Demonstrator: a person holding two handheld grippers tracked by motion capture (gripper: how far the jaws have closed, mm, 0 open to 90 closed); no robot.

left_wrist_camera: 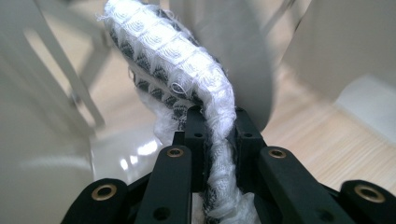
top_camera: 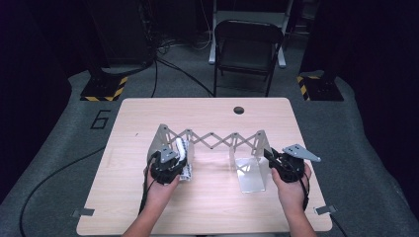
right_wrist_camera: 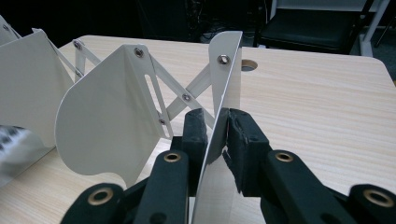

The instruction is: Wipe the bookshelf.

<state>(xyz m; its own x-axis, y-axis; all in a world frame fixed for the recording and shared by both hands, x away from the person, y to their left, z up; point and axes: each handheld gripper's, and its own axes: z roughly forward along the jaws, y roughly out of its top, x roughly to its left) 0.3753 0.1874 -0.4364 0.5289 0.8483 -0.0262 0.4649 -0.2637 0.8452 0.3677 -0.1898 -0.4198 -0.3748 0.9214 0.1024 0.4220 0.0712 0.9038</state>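
Observation:
A white expanding scissor rack (top_camera: 212,138) with upright divider plates stands across the wooden table (top_camera: 207,207). A folded white-and-grey cloth (top_camera: 183,155) stands in the rack's left slot. My left gripper (top_camera: 175,160) is shut on the cloth (left_wrist_camera: 177,56), whose lower edge is pinched between the pads of my left gripper (left_wrist_camera: 217,126). At the rack's right end, my right gripper (top_camera: 271,155) has its jaws on either side of the end plate (right_wrist_camera: 226,70). There my right gripper (right_wrist_camera: 217,128) is open, its pads close to the plate without pressing it.
A shiny metal base plate (top_camera: 249,173) lies in the rack's right slot. The table has a cable hole (top_camera: 239,109) near its far edge. A black folding chair (top_camera: 247,44) stands beyond the table, with cables and striped stand bases (top_camera: 104,89) on the floor.

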